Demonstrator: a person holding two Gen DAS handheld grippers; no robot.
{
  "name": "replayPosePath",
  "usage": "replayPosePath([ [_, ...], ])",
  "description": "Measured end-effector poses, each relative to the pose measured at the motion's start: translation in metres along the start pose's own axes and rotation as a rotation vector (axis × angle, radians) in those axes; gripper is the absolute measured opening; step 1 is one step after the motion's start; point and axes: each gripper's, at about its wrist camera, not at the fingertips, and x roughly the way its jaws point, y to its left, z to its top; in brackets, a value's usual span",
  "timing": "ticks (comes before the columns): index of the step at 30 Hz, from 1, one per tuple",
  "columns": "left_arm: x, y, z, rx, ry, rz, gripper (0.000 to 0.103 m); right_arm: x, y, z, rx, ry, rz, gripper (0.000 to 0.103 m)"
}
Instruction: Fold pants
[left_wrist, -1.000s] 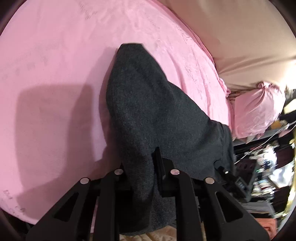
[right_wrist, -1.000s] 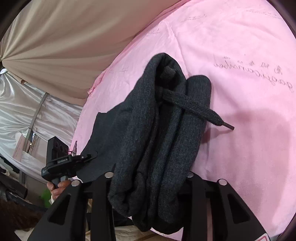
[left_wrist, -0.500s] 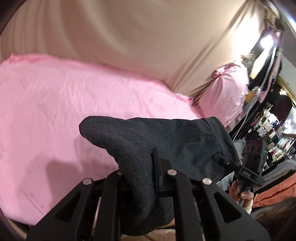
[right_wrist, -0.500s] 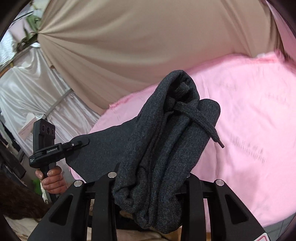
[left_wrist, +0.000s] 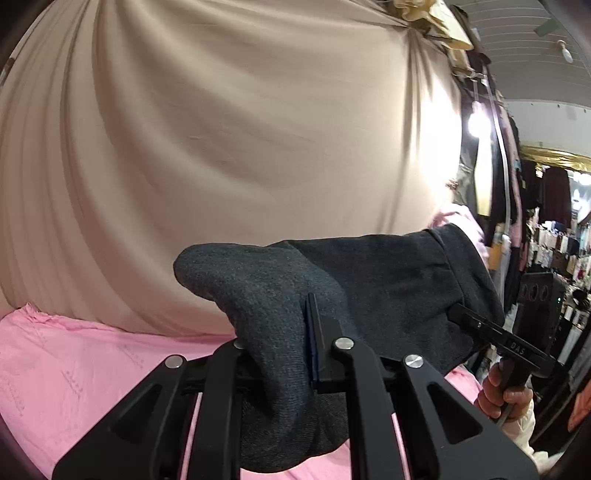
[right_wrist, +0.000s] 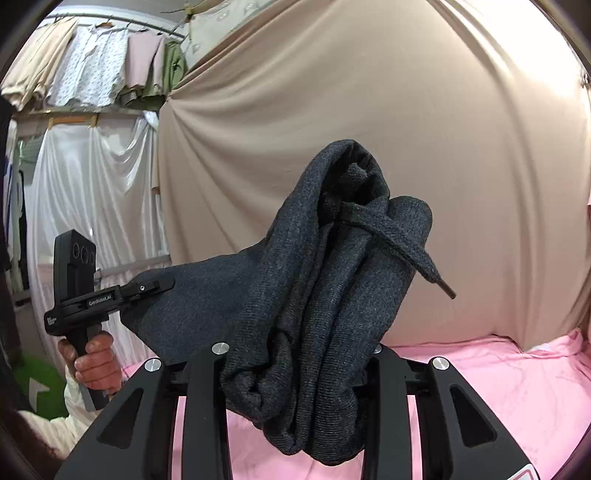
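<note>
Dark grey knit pants hang in the air above the pink sheet, stretched between both grippers. My left gripper is shut on one edge of the cloth, which drapes over its fingers. In the right wrist view my right gripper is shut on the thick bunched waistband of the pants, and the drawstring dangles to the right. Each view shows the other gripper: the right gripper at the far right, the left gripper at the left, each held by a hand.
A beige curtain fills the background behind the bed. A white drape and hanging clothes stand at the left of the right wrist view. Shop racks with goods are at the far right. The pink sheet lies below.
Both grippers have risen with the pants and tipped from looking down at the sheet to looking level at the curtain. The pants have come up off the pink sheet.
</note>
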Motion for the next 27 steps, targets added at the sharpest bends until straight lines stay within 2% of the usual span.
replayPosePath([
  [3, 0.047, 0.024, -0.004, -0.008, 0.034, 0.037, 0.011, 0.063, -0.043, -0.011, 0.072, 0.040, -0.011, 0.031],
  [7, 0.137, 0.071, -0.039, -0.043, 0.153, 0.117, 0.011, 0.143, -0.097, -0.053, 0.151, 0.124, -0.054, 0.031],
  [9, 0.179, 0.097, -0.071, -0.060, 0.224, 0.151, 0.011, 0.185, -0.131, -0.090, 0.219, 0.201, -0.088, 0.031],
  [12, 0.248, 0.142, -0.142, -0.118, 0.403, 0.204, 0.012, 0.234, -0.177, -0.158, 0.342, 0.361, -0.156, 0.034],
  [13, 0.268, 0.158, -0.174, -0.135, 0.484, 0.233, 0.013, 0.250, -0.197, -0.192, 0.401, 0.471, -0.203, 0.038],
  [15, 0.293, 0.189, -0.239, -0.216, 0.684, 0.270, 0.014, 0.260, -0.220, -0.235, 0.466, 0.623, -0.286, 0.039],
  [16, 0.291, 0.198, -0.253, -0.257, 0.704, 0.262, 0.018, 0.249, -0.229, -0.246, 0.514, 0.590, -0.245, 0.040],
  [17, 0.278, 0.203, -0.256, -0.291, 0.651, 0.234, 0.020, 0.236, -0.233, -0.244, 0.544, 0.550, -0.224, 0.045],
  [19, 0.251, 0.205, -0.244, -0.298, 0.615, 0.256, 0.027, 0.210, -0.228, -0.222, 0.490, 0.483, -0.326, 0.054],
  [20, 0.239, 0.203, -0.234, -0.287, 0.596, 0.281, 0.027, 0.201, -0.220, -0.208, 0.424, 0.452, -0.369, 0.054],
  [21, 0.227, 0.198, -0.219, -0.257, 0.563, 0.320, 0.026, 0.198, -0.210, -0.195, 0.368, 0.438, -0.375, 0.051],
  [22, 0.218, 0.189, -0.204, -0.219, 0.525, 0.354, 0.027, 0.202, -0.198, -0.181, 0.321, 0.435, -0.345, 0.040],
  [23, 0.213, 0.181, -0.188, -0.185, 0.486, 0.384, 0.032, 0.208, -0.188, -0.172, 0.294, 0.432, -0.323, 0.027],
  [24, 0.214, 0.176, -0.175, -0.175, 0.463, 0.393, 0.042, 0.220, -0.175, -0.162, 0.265, 0.430, -0.293, 0.023],
  [26, 0.229, 0.173, -0.157, -0.189, 0.457, 0.360, 0.055, 0.239, -0.172, -0.158, 0.220, 0.442, -0.236, 0.010],
  [27, 0.231, 0.179, -0.156, -0.195, 0.458, 0.348, 0.057, 0.259, -0.168, -0.159, 0.186, 0.461, -0.226, 0.009],
])
